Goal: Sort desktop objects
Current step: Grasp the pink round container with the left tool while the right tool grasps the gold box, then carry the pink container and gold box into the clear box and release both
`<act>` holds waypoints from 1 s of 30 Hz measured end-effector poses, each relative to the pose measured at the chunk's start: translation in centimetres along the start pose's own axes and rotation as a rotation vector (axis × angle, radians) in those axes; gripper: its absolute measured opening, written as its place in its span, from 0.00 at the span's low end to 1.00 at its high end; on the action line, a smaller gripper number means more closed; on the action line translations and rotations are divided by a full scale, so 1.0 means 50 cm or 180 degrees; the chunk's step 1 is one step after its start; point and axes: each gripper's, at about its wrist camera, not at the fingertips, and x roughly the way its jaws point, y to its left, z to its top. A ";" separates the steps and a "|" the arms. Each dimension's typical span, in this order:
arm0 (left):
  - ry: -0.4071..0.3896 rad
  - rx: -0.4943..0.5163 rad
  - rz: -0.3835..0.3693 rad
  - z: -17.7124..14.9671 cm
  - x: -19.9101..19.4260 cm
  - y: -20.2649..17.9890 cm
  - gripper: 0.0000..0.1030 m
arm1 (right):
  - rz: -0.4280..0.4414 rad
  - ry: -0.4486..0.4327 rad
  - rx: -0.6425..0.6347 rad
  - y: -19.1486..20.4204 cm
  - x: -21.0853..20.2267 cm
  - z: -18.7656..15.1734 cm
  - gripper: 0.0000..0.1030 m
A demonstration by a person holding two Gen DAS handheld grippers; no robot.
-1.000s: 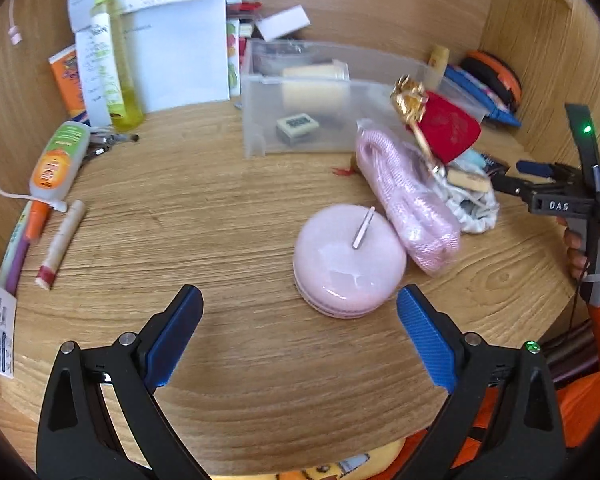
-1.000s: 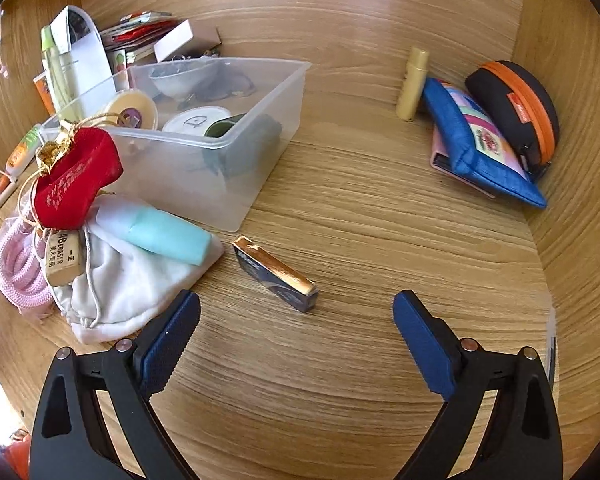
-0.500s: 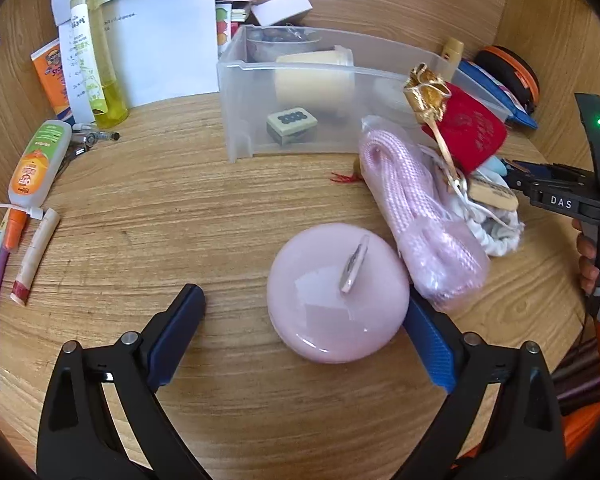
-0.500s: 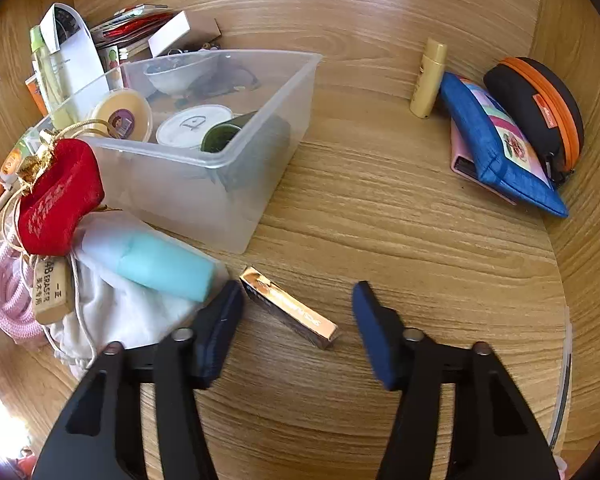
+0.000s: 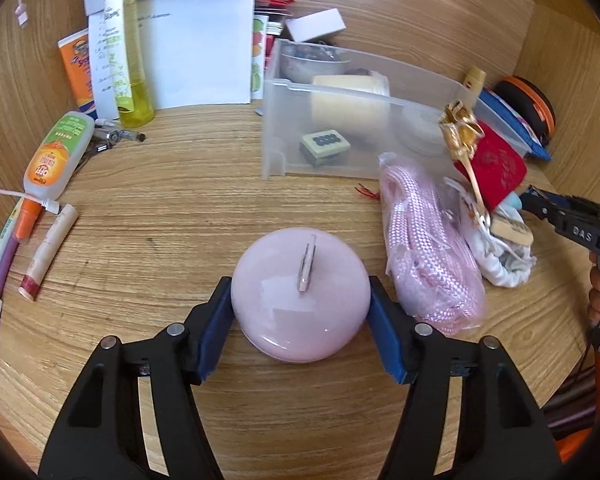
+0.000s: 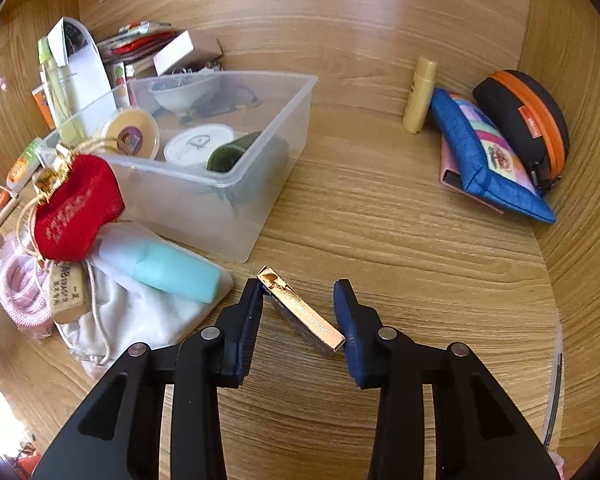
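Pickup step: my left gripper [image 5: 300,316] is closing on the round pink glossy case [image 5: 300,300], pads touching its sides, while my right gripper [image 6: 300,312] is closing around the slim gold-topped rectangular box [image 6: 300,310] (lying diagonally, corners touching both pads); next, lift both toward the clear plastic bin [image 6: 236,184].

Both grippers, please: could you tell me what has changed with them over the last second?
The left gripper, wide open before, is closing on the pink round case, pads at its sides. The right gripper is closing around the gold-edged box, pads touching its ends. The clear bin and red pouch stayed put.
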 end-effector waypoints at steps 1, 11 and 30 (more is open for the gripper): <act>-0.0019 -0.0026 0.0009 0.004 0.000 0.005 0.61 | -0.0003 -0.0018 0.0006 -0.001 -0.004 0.001 0.33; -0.0369 -0.0080 0.0124 0.049 -0.047 0.022 0.61 | -0.0032 -0.0308 0.0018 0.004 -0.057 0.035 0.33; -0.0774 0.0114 -0.0076 0.172 -0.081 -0.013 0.61 | 0.0076 -0.0721 -0.0042 0.023 -0.098 0.116 0.33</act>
